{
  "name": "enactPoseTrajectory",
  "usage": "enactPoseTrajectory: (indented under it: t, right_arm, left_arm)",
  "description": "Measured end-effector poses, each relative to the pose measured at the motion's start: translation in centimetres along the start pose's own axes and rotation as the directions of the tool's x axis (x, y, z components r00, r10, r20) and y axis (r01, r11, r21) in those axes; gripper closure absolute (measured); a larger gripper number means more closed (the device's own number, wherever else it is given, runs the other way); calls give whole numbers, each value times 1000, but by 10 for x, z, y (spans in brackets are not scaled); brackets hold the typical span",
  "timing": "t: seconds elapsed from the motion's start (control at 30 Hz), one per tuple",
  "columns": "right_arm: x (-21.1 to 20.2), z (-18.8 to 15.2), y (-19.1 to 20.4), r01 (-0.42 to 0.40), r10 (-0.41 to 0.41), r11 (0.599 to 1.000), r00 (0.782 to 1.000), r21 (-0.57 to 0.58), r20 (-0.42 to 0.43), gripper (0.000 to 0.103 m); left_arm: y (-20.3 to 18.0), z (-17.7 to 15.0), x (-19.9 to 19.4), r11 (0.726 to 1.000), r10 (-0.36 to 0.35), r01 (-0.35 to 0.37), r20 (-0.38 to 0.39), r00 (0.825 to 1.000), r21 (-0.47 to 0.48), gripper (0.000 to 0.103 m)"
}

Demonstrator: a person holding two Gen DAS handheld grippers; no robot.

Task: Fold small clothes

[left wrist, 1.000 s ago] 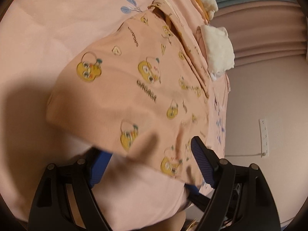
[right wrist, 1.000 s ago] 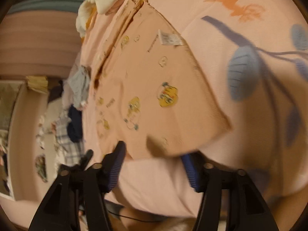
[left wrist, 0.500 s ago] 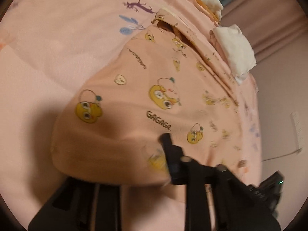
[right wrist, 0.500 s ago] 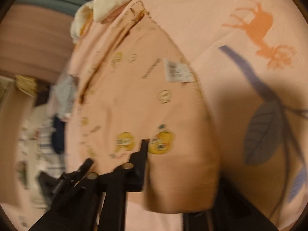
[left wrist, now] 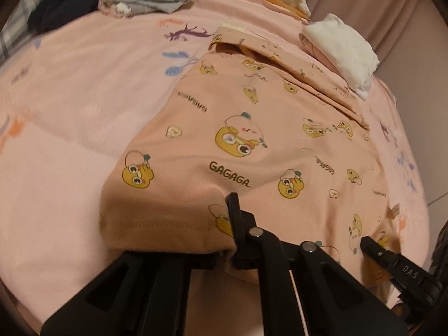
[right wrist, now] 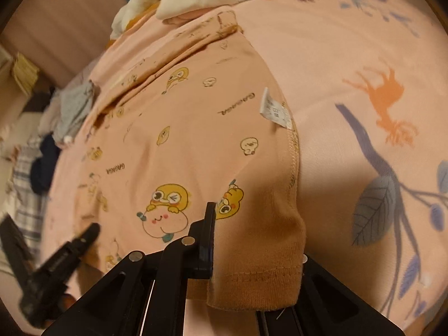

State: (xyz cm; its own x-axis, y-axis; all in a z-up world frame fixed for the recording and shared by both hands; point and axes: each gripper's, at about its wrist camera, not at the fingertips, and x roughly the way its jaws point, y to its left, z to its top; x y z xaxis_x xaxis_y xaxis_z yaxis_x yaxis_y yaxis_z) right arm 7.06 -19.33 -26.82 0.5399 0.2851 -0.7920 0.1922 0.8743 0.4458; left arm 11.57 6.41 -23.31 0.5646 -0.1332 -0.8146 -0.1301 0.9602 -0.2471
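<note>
The peach shirt (left wrist: 252, 145) with yellow cartoon faces lies spread on the pink bedsheet (left wrist: 70, 106), its collar toward the far edge of the bed and its hem at the near edge. The left tongs (left wrist: 224, 240) are clamped on one corner of that hem, the cloth bunched between the black fingers; their jaws have just been closing on it. The right tongs (right wrist: 252, 254) pinch the other hem corner, fully closed on the ribbed edge, beside the side seam where a white care label (right wrist: 275, 109) sticks out. Each pair of tongs shows as a dark shape at the margin of the other's view. Along the far edge of the bed rest folded white cloths (left wrist: 340, 49), and toward a far corner a heap of grey, navy and checked clothes (left wrist: 84, 2).
</note>
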Motion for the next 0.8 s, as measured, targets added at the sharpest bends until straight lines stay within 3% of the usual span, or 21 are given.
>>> enactPoseTrajectory:
  t: [0.07, 0.2, 0.43, 0.63, 0.8]
  right_arm:
    - [-4, 4, -1, -20, 20, 1000, 1000, 13, 0, 103]
    - [-12, 23, -9, -123, 122, 991, 992, 43, 20, 103]
    - [-34, 76, 2, -243, 239, 970, 966, 28, 100, 103]
    - [-19, 137, 33, -209, 216, 976, 966, -59, 143, 103]
    - [23, 199, 44, -187, 197, 979, 970, -77, 140, 103]
  left_arm:
    - [0, 6, -4, 1000, -8, 8, 14, 1000, 19, 97]
    - [7, 29, -14, 994, -101, 102, 27, 995, -38, 97]
    - [-12, 83, -14, 992, -121, 123, 79, 990, -30, 97]
    - [-38, 150, 11, 992, -127, 129, 148, 981, -1, 97]
    - [-59, 217, 74, 995, -97, 94, 132, 986, 32, 97]
